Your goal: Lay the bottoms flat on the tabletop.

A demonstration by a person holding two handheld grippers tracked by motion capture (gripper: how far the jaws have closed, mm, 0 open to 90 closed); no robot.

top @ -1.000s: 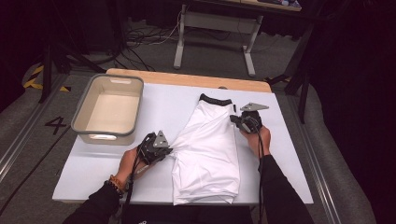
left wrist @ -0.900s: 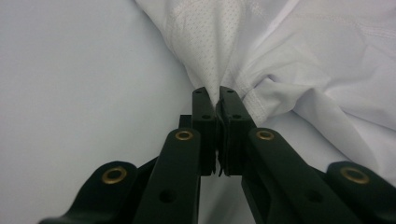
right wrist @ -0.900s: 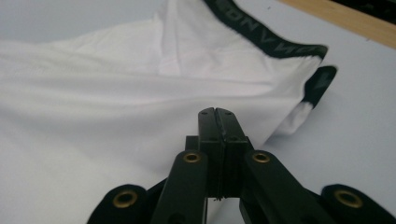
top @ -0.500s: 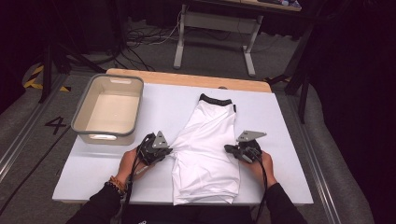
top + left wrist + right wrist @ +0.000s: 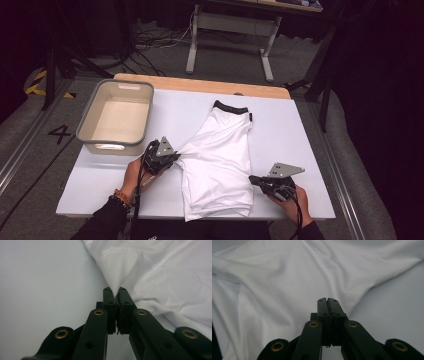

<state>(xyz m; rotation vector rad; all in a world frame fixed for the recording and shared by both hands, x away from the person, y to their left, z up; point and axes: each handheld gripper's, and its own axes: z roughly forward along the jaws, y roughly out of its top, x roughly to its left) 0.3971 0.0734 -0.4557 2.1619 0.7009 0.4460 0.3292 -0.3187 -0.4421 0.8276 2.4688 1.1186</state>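
I judge the step in hand to be folding the white, thin-knit shirt with the black collar, which lies lengthwise in the centre of the high view on the pale grey table top, collar toward the top. My left gripper, at centre left, has its jaws clamped on a drawn-out point of the shirt's perforated edge fabric. My right gripper, at lower right, has its jaws closed on nothing, tips just beside the shirt's right edge. The next move calls for opening the right jaws and taking that edge. The empty beige plastic tub with grey rim stands at upper left, apart from the shirt.
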